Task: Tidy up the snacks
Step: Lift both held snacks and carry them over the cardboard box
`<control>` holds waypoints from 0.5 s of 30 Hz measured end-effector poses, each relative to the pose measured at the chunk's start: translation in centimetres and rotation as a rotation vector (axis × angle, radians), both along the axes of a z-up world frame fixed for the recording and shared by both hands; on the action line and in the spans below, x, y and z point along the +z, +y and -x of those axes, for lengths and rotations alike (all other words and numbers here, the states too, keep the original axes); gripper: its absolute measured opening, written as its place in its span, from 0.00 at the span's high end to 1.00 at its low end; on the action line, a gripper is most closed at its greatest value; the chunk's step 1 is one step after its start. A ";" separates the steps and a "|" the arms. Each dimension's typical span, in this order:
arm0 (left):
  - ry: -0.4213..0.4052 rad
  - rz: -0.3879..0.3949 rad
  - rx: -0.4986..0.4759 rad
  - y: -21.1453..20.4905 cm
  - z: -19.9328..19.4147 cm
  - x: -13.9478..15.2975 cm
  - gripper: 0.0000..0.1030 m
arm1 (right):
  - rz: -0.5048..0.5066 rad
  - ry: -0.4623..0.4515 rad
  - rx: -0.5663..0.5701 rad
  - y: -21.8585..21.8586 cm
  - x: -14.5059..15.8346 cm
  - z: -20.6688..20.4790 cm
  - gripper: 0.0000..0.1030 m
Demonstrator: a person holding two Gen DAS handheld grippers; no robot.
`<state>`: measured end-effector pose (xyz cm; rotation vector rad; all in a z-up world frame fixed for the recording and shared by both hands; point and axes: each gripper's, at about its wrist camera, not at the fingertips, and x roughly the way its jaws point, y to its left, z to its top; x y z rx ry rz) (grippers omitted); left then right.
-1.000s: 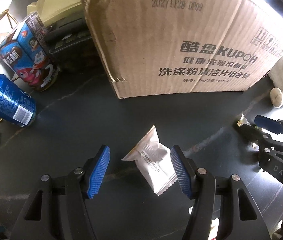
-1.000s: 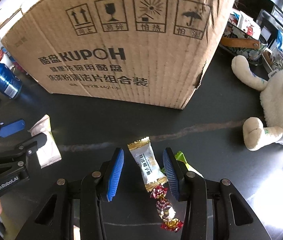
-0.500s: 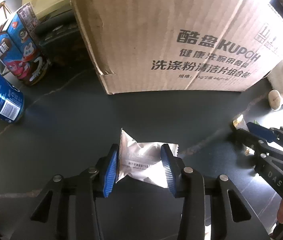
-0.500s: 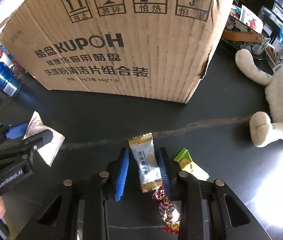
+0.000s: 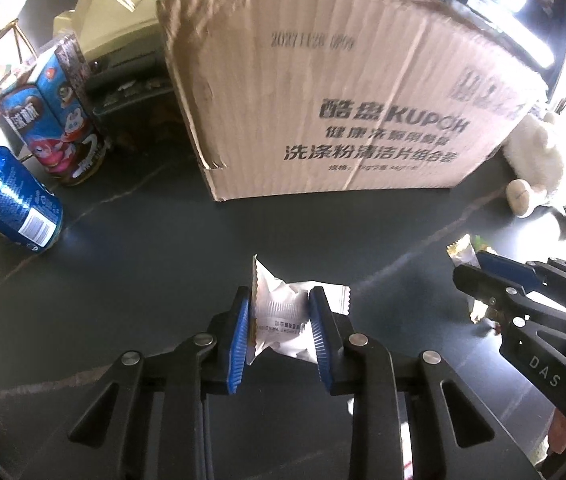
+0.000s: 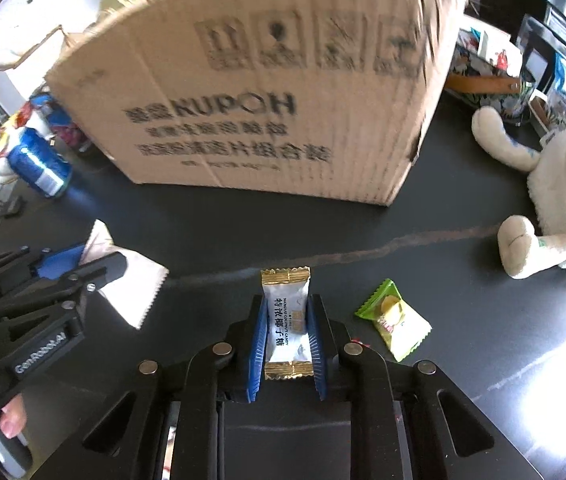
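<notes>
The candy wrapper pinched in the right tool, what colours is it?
White candy wrapper with crimped gold ends and dark lettering, clearest in the right wrist view.

The box [image 6: 267,92] print was smeared by motion in the right view; its four handling symbols were unreadable, and its top ran off the upper edge. In the left view the date stamp was blurred. The left gripper [image 5: 279,320] pads covered both sides of the white packet [image 5: 283,312]. Glare washed out the plush toy [image 5: 535,168] near the table's [image 5: 143,280] right edge.
</notes>
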<state>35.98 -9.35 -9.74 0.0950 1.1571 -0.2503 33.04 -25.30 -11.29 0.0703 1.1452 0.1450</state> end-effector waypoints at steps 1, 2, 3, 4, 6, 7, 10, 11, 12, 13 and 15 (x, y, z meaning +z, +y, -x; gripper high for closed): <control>-0.010 0.003 -0.001 0.2 0.3 0.5 0.72 | -0.001 -0.011 0.001 0.2 0.6 0.0 0.79; -0.022 0.005 -0.003 0.6 0.5 1.0 0.72 | -0.001 -0.023 0.002 0.4 1.2 0.3 0.79; -0.030 0.008 -0.003 1.8 0.4 1.2 0.72 | -0.002 -0.032 0.003 0.4 1.6 0.6 0.79; -0.042 0.011 -0.004 2.1 0.7 1.7 0.72 | -0.003 -0.046 0.004 0.5 2.3 1.0 0.79; -0.064 0.015 -0.008 2.1 1.5 3.1 0.72 | 0.000 -0.066 0.006 0.5 3.3 1.1 0.79; -0.080 0.015 -0.010 2.3 1.9 3.6 0.72 | 0.002 -0.080 0.005 0.8 4.2 1.1 0.79; -0.129 0.018 -0.017 2.1 2.8 5.2 0.72 | -0.003 -0.115 0.004 1.0 6.2 2.0 0.79; -0.145 0.022 -0.019 2.1 3.0 5.9 0.72 | -0.003 -0.126 0.004 1.0 6.8 2.1 0.79; -0.156 0.026 -0.022 2.1 3.3 6.6 0.72 | -0.003 -0.137 0.003 0.9 7.4 2.2 0.79; -0.170 0.031 -0.027 2.1 3.5 7.3 0.72 | -0.005 -0.151 0.002 0.9 8.1 2.5 0.79; -0.200 0.042 -0.035 2.1 3.9 8.9 0.72 | -0.010 -0.180 0.001 1.0 9.3 2.7 0.79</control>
